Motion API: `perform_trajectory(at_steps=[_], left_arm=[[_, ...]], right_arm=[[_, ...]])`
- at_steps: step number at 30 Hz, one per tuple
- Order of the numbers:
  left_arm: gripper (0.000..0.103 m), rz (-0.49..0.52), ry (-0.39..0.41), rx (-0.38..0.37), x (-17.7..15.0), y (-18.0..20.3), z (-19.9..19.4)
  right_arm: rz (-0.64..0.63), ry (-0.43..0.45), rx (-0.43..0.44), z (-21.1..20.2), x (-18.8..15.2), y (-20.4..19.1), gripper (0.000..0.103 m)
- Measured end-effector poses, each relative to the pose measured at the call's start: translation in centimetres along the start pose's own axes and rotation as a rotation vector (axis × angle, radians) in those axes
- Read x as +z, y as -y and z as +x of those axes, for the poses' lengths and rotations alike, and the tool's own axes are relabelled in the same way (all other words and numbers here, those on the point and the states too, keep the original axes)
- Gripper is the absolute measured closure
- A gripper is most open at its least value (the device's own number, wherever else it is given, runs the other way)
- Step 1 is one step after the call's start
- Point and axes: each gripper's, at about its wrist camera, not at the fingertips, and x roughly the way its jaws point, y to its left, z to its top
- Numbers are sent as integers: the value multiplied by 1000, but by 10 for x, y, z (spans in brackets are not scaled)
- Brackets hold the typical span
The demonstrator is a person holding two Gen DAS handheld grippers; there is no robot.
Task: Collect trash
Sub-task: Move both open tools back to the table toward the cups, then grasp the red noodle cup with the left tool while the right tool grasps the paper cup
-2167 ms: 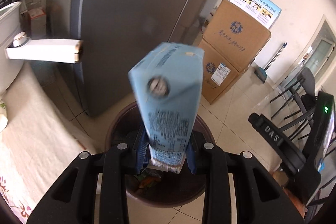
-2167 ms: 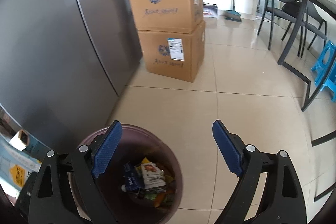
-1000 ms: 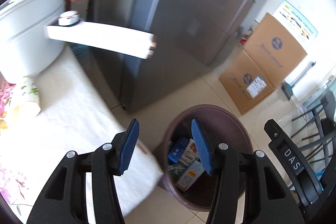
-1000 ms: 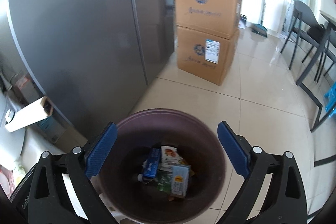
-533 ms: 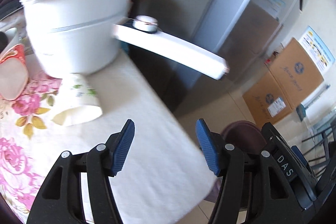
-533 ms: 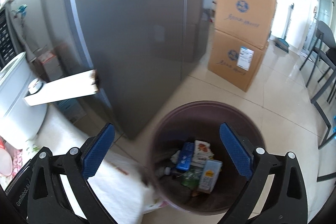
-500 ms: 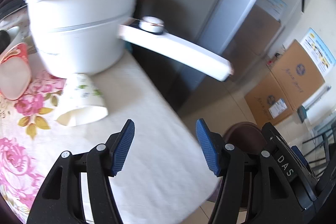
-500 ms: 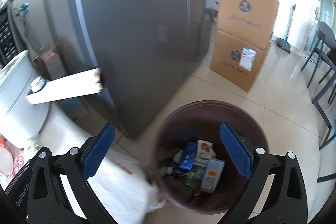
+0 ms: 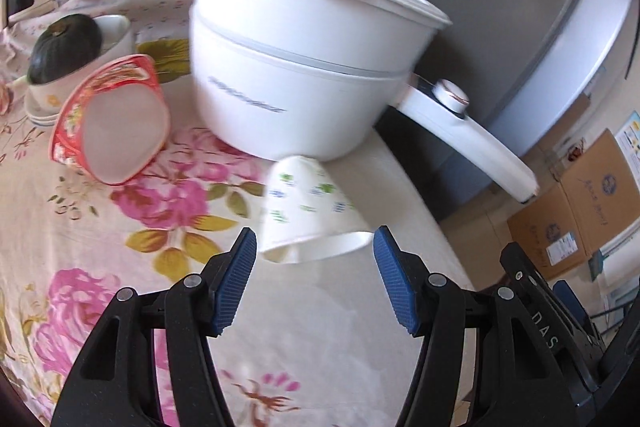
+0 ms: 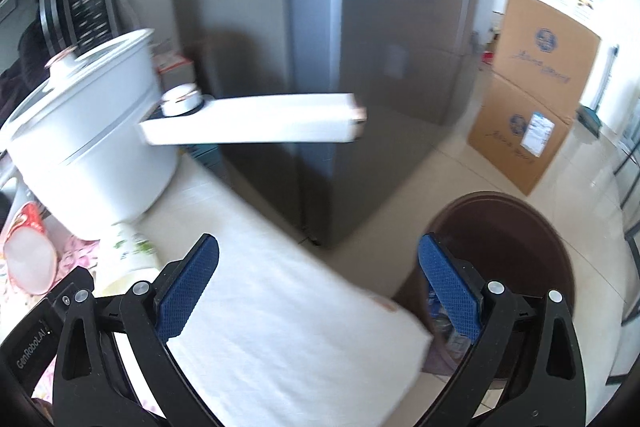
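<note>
A white paper cup with green and blue print lies on its side on the floral tablecloth, mouth towards me, just beyond my open, empty left gripper. A crushed red-rimmed paper bowl lies further left. My right gripper is open and empty over the table corner. The brown trash bin stands on the floor to its right, with cartons inside. The cup and the bowl also show at the left of the right wrist view.
A white electric pot with a long handle stands behind the cup. A dark squash sits in a bowl at far left. A grey fridge and stacked cardboard boxes stand beyond the table.
My left gripper dropped the blue carton into the bin, then swung left to the table and now faces the paper cup. My right gripper has also turned left from over the bin.
</note>
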Motion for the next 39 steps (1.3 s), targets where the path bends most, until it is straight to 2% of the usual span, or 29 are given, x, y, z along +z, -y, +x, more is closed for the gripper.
perform_trajectory(at_steps=[9,18,24,26,29,31,33,34,36,37,39], left_arm=[[43,-63,35,69,13,-66,-15],[43,-106,61,115,18,-126,-33],[40,-106,77,154,21,-152,-34],[40,-107,95,171,23,-157,-38],[34,-144,116,152,27,-168,-44],[23,-152,126,132,33,-172,-46],[11,-113,134,136,39,-171,-47],[8,-71,125,138,43,-168,-45],[7,34,86,149,49,-162,-37],[7,72,70,161,52,-161,-32],[7,121,37,179,58,-163,-24]], right_arm=[[-74,-32,92,12,-7,-64,7],[-282,-126,202,35,-12,-139,7],[-365,-204,206,50,-9,-168,7],[-375,-202,208,52,-6,-173,7],[-374,-217,212,56,-5,-180,7],[-369,-236,231,60,-5,-183,7],[-379,-259,262,65,-7,-184,11],[-386,-269,267,68,-8,-185,21],[-398,-289,277,71,-12,-187,21],[-395,-270,282,69,-12,-188,23],[-396,-265,284,68,-12,-189,24]])
